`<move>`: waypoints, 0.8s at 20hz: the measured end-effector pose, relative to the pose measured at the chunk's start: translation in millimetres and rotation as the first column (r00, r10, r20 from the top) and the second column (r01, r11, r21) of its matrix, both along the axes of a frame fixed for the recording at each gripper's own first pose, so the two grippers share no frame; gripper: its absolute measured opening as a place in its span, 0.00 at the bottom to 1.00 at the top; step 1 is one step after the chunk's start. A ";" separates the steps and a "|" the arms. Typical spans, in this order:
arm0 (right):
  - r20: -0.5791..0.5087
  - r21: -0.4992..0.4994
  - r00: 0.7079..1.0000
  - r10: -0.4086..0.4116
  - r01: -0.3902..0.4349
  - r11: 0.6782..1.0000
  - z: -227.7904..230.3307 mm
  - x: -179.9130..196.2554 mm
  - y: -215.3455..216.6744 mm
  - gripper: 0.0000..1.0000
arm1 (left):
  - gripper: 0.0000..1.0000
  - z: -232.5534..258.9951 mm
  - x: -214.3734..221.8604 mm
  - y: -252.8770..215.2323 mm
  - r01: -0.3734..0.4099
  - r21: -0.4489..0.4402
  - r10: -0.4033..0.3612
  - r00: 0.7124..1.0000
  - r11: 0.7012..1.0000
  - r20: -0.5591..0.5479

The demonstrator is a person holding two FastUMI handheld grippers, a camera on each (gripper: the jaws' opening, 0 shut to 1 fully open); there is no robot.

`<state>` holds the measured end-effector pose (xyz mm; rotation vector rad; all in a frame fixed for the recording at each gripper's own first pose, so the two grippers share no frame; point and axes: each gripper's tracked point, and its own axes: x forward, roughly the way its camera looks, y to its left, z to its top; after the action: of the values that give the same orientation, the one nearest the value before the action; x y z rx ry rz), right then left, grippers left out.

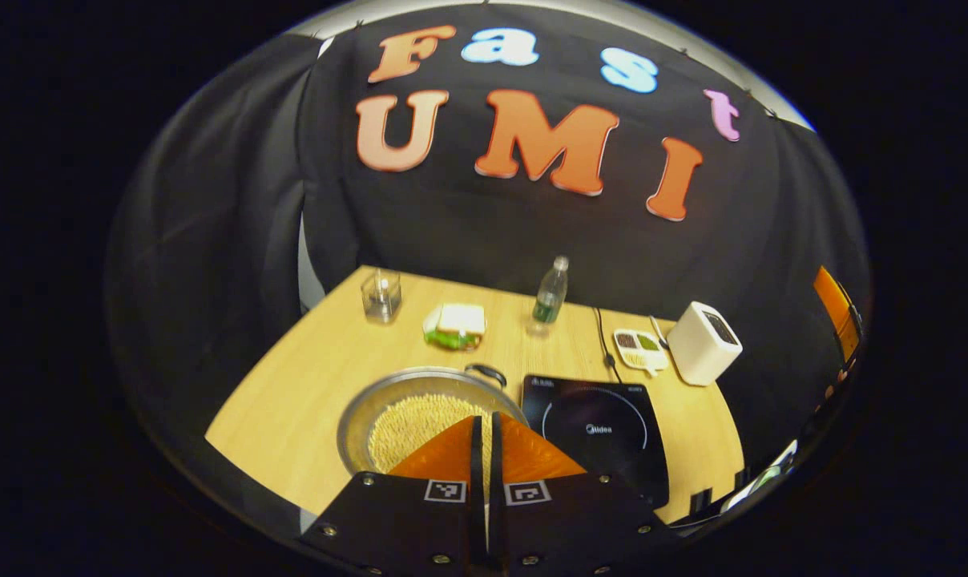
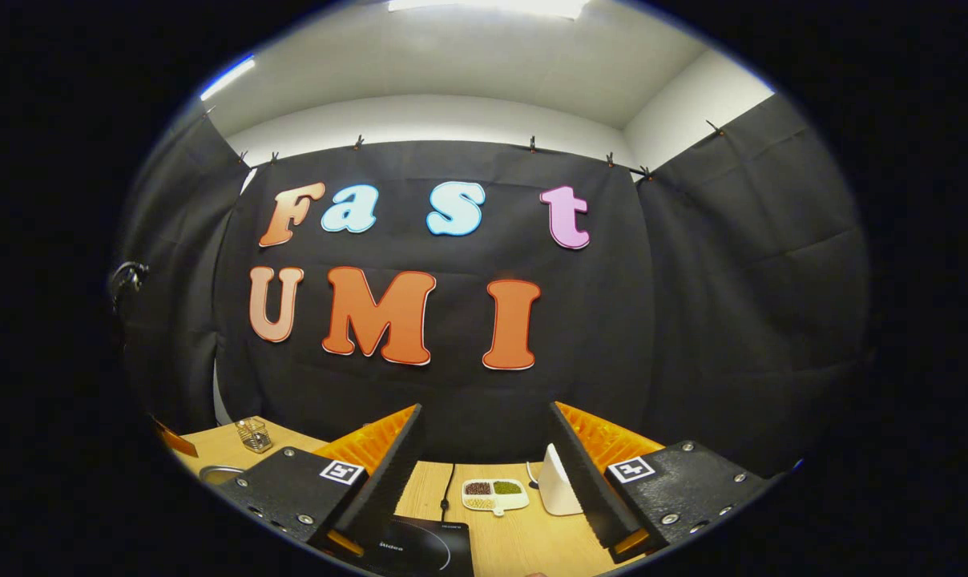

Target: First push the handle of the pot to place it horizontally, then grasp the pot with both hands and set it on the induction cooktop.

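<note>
Left gripper view: a clenched left gripper is hovering over a pot of pale grains on a wooden worktop.

The pot is sitting just left of the black induction cooktop, its dark handle lying at the far rim. Behind them are standing a glass, a sandwich, a water bottle, a divided dish and a white box. Right gripper view: the right gripper is hanging released, fingers wide apart and grasping nothing, above the cooktop's edge; what may be the pot's rim is showing at the lower left.
</note>
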<state>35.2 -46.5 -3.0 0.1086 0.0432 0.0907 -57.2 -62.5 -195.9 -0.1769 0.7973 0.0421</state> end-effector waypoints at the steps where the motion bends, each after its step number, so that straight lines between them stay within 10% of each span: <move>1: -0.005 -0.003 1.000 -0.008 0.008 1.000 -1.1 1.4 -0.7 0.95 | 0.03 -12.9 -8.6 0.8 -0.008 -0.019 0.006 0.997 1.000 -0.071; 16: -0.045 -0.028 0.999 -0.013 0.012 1.000 -13.0 14.7 30.7 0.95 | 0.03 -114.1 -99.1 32.7 -0.306 -0.182 0.138 0.782 0.935 -0.607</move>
<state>49.8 -15.7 -16.0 0.0831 0.0886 0.0755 -156.3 -29.8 -310.0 -0.5412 1.4062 0.2245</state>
